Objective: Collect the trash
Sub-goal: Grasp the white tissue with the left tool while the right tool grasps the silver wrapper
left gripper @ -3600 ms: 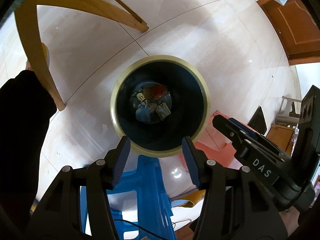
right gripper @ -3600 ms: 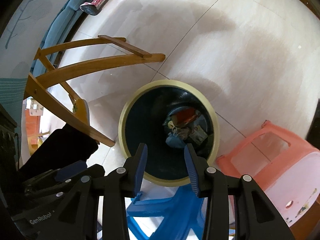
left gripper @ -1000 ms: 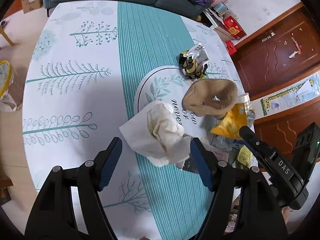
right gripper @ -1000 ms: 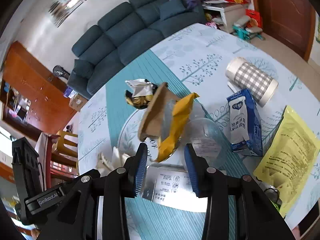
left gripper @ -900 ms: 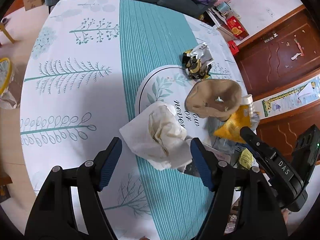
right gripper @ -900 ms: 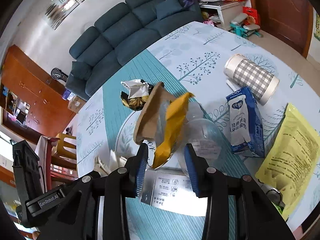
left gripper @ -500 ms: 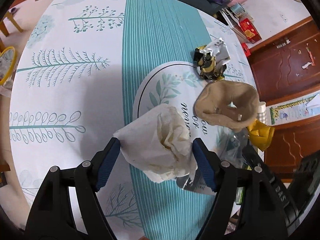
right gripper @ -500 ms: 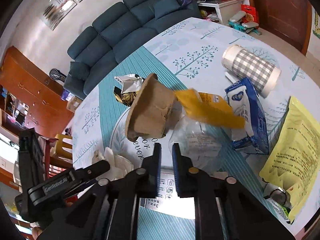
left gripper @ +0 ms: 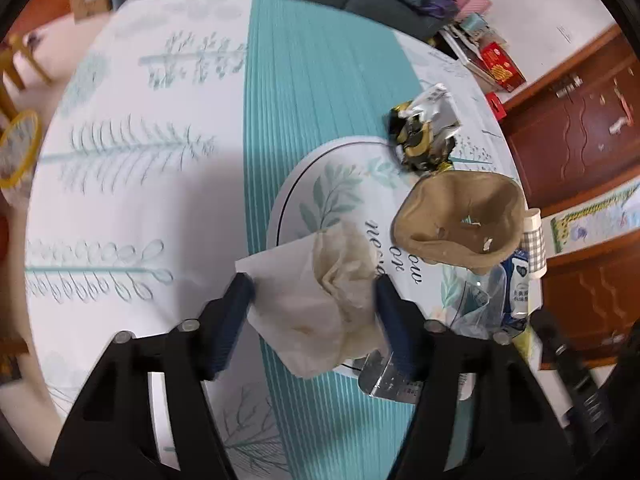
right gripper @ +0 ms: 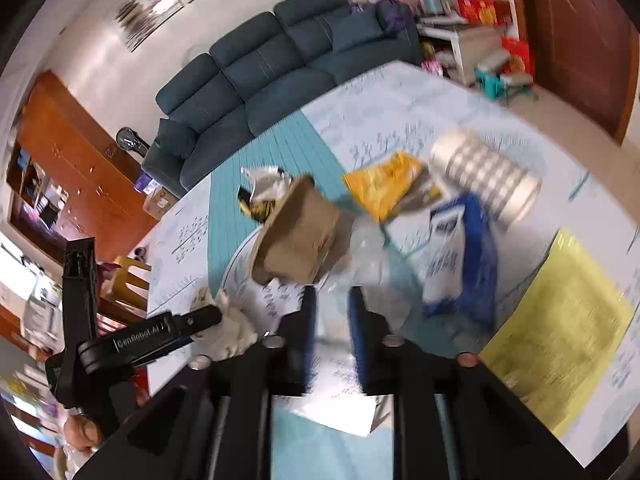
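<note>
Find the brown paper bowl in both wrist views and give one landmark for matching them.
Left wrist: brown paper bowl right of centre, beyond the crumpled tissue.
Right wrist: the bowl at centre, tipped on edge, just beyond the fingertips.
Shared landmark: the black-and-gold foil wrapper on the tablecloth just behind the bowl.

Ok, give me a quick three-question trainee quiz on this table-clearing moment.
1. What lies between the fingers of the left gripper? A) foil wrapper B) crumpled tissue C) checked cup
2. True or false: the brown paper bowl sits on the sofa.
3. What colour is the milk carton?
Key: 1 B, the jaws have just been closing on it; 2 false, it is on the table; 3 blue.
</note>
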### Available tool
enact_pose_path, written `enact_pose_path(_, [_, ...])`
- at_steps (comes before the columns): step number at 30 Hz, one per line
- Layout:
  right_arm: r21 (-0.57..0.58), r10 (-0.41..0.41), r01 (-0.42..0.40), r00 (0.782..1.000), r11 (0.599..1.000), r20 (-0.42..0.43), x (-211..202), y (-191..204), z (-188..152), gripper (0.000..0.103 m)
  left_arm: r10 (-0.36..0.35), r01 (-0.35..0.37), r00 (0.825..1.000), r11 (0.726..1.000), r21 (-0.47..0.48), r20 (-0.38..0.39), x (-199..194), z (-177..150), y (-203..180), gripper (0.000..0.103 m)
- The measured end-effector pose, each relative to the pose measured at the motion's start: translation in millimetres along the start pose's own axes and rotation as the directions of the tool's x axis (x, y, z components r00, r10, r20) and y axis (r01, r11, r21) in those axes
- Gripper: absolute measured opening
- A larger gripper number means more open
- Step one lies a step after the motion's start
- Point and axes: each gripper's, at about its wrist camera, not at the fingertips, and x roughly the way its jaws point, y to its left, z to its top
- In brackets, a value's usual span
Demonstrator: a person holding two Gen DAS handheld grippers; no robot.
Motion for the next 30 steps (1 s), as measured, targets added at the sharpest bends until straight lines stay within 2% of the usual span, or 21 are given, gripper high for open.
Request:
enact_pose_path(2, [0.0,0.005,-0.005,1.0,1.0,0.012,-2.0,-2.0,7.9,0.029,-0.014,0.013,0.999,0.999,0.032,0.031,-6.6,0.1,-4.3,0.03])
enact_pose_path(5, [-0.004,0.019,-0.019,1.0,1.0,0.01,-0.5,2.4,19.9,0.03,-0.009,0.003,0.998,0.996,0.088,0.066,-17.3,3.2,-17.5,0.024])
enact_pose_path(8, [-0.045,0.044,-0.043,0.999,0.998,0.014,6.0,23.6,34.3,0.03,-0.013,0.006,0.998,0.994,0.111,0.068,-18.1,7.1,-19.7,0.023])
enact_pose_path(12, [-0.139,0.061,-0.059,0.998,0.989,0.015,19.9,66.9,52.7,0.031,-0.047,0.041,0.997,0.995,0.092,0.067,-23.2,12.3,-7.2,0.023])
enact_pose_path(17, [-0.23,-0.022,0.021,1.0,0.973,-0.005,61.2,110.4,76.1,0.039,-0.084,0.08,0.993,0.995,0.051,0.083,-37.8,17.4,14.3,0.023])
enact_pose_path(21, [-0.331,-0.13,0.121,0.991,0.936,-0.004,101.4,141.7,88.3,0.068,-0.116,0.117,0.989,0.993,-0.001,0.091,-47.2,24.6,36.4,0.023])
enact_pose_path(24, [-0.414,-0.193,0.168,0.981,0.895,-0.019,129.5,158.6,88.9,0.07,-0.139,0.142,0.986,0.989,-0.034,0.092,-49.6,31.3,51.4,0.023])
enact_pose_path(28, [-0.517,-0.311,0.257,0.95,0.816,-0.018,165.4,167.7,79.4,0.07,-0.139,0.145,0.985,0.988,-0.056,0.1,-50.8,37.5,62.2,0.023])
enact_pose_path(29, [-0.527,-0.328,0.27,0.945,0.806,-0.016,171.0,167.3,77.2,0.068,-0.139,0.145,0.985,0.988,-0.059,0.1,-51.0,38.6,64.3,0.023])
enact_pose_path(30, [-0.53,-0.333,0.27,0.942,0.804,-0.026,176.0,165.8,74.6,0.057,-0.139,0.145,0.985,0.988,-0.06,0.101,-51.2,39.1,65.3,0.023])
